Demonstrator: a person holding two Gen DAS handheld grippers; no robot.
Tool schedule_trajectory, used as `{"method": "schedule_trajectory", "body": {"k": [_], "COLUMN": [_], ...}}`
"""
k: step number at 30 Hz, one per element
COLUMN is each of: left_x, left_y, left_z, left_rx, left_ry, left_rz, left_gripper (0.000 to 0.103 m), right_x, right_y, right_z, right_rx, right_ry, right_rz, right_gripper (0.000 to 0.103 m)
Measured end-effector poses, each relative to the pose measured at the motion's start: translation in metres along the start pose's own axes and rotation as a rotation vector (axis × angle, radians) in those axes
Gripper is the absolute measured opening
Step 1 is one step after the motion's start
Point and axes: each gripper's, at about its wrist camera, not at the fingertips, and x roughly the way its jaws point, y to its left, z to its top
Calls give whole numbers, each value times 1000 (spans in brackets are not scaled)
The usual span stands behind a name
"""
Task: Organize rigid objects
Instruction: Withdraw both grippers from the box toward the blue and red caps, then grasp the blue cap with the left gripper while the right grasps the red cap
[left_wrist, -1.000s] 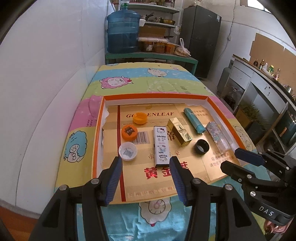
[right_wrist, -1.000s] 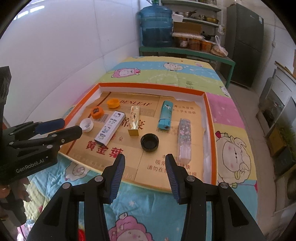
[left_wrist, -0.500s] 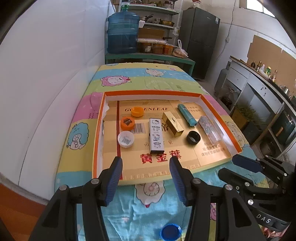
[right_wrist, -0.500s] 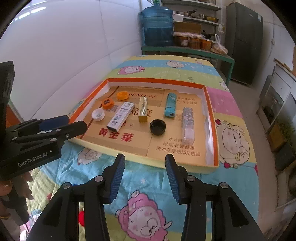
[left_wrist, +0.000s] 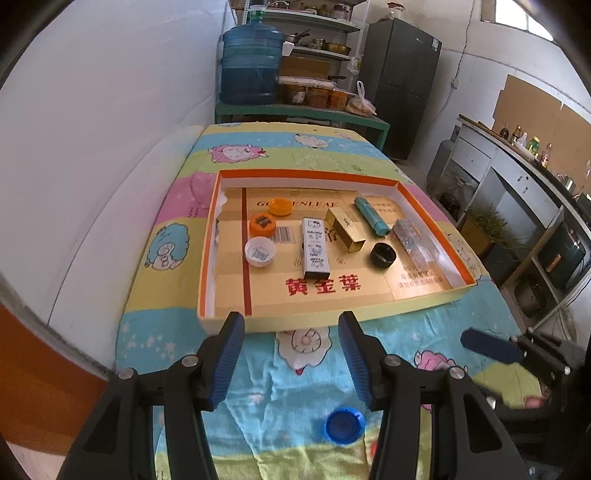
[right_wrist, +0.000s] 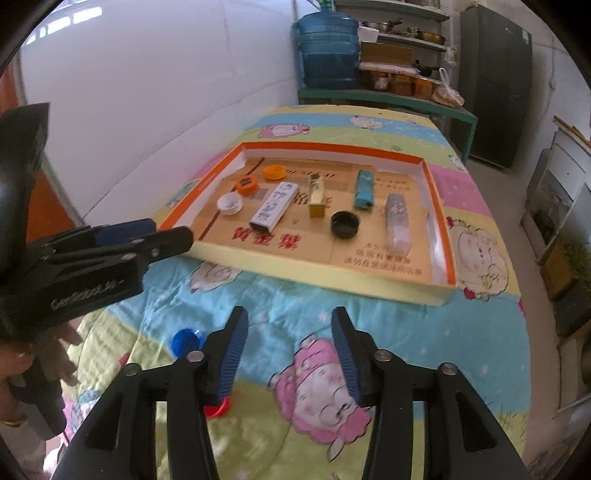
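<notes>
Both my grippers have pulled back from the tray (left_wrist: 373, 311) since a second ago: it filled the middle of each view then, and now it sits higher and smaller, with bare cartoon-print cloth (left_wrist: 258, 373) between it and my fingertips. That retreat has uncovered a blue cap (left_wrist: 344, 424) on the cloth at the bottom of the left view, just beside my left gripper (left_wrist: 291, 354); a red cap (right_wrist: 218, 409) peeks out from behind a finger at the lower left of the right view. I judge these are strays still waiting to be put in, so the sorting is not finished.

My left gripper is spread with nothing between the pads. My right gripper (right_wrist: 288, 350) has just been opening wider and is equally empty.

Counting, biggest first: one tray at the centre of each view. Inside it, four long things in a row: one white printed box (left_wrist: 314, 248), one gold box (left_wrist: 345, 229), one teal tube (left_wrist: 371, 215), one clear patterned case (left_wrist: 415, 242) toward the right. Then four round caps: two orange caps (left_wrist: 263, 226) and one white cap (left_wrist: 259, 252) at the tray's left, one black cap (left_wrist: 383, 254) right of centre. Outside the tray: one blue cap, one red cap.
</notes>
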Motion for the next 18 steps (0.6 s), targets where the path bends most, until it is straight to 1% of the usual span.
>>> {"method": "schedule_trajectory", "body": {"k": [4,6,10,12,16,18], "left_x": [-5,-8,-12,-13,-14,-13], "left_y": [6,9,13,13,13,15], "left_z": [-7,-10,-16,-19,-25,-27], "left_rx": [-12,-17,-28,-29,-23,-21], "left_ry": [3,2,1,2,8,12], "left_rz": [5,7,9,7,0,-3], "left_gripper": [53,53,53,53,53,53], "right_x": [1,3,6,7,10,14], "right_y": [18,29,44,48,54,56], "right_z": [-20,-32,-49,-52,-55,-56], "right_rx": [-34,-76,-119,-133,-161,-168], "right_ry": [14,23,30,25,8,8], "right_rz": [72,83,100,94,44,36], "right_gripper": [54,54,54,54,54,54]}}
